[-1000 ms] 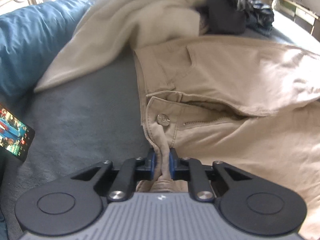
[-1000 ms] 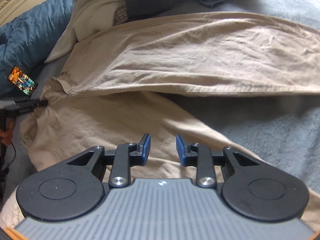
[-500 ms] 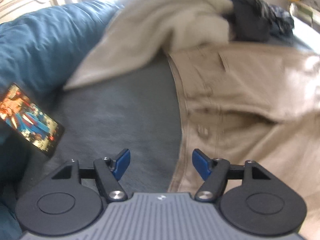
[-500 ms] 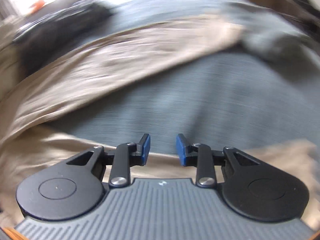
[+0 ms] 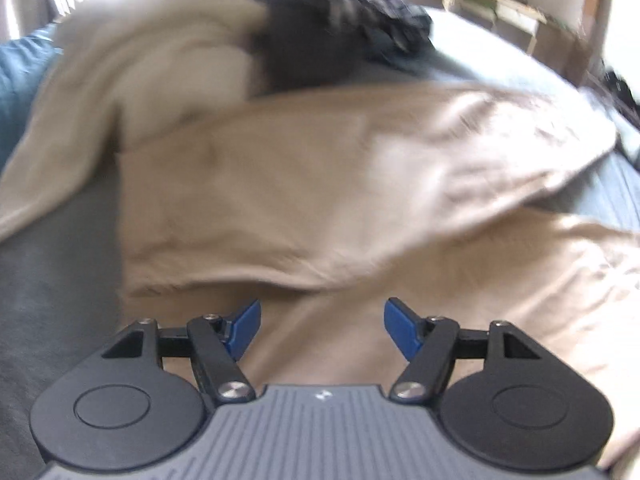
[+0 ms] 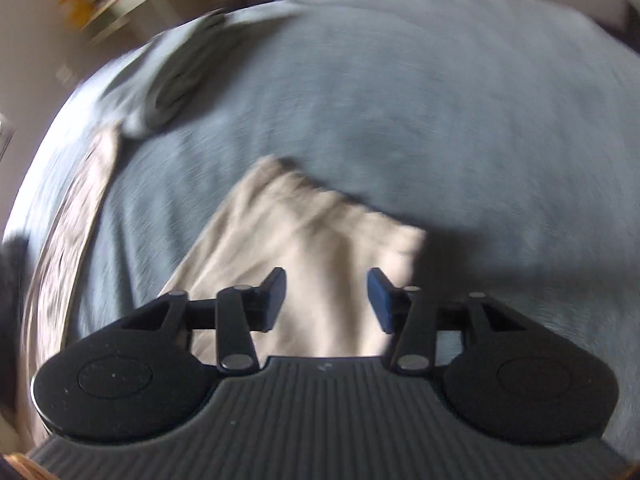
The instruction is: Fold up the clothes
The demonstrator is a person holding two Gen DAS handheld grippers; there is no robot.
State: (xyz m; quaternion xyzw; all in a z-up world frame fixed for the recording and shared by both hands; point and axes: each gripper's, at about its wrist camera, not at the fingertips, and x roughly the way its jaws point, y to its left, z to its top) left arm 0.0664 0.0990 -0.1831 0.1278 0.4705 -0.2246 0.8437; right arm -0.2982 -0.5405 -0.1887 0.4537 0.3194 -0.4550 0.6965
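Observation:
Beige trousers [image 5: 304,184] lie spread on a grey-blue bed cover [image 5: 52,280], one leg folded over the other. My left gripper [image 5: 322,326] hovers over them near the waist end, open, with nothing between its blue pads. In the right wrist view a beige trouser leg end [image 6: 320,224] lies on the bed cover [image 6: 400,100]. My right gripper [image 6: 326,300] is above that leg end, its jaws opening, and the cloth lies below the pads, not pinched. Both views are blurred by motion.
A cream garment [image 5: 132,72] and dark clothes [image 5: 332,28] are piled at the far side of the bed. A blue pillow [image 5: 20,76] shows at the left. A grey garment [image 6: 172,84] lies far left in the right wrist view. Shelving [image 5: 500,4] stands by the wall.
My left gripper let go of the trouser waistband, opened wide and shifted right over the trousers. My right gripper swung far along the bed to the leg end, rolled, and widened its jaws.

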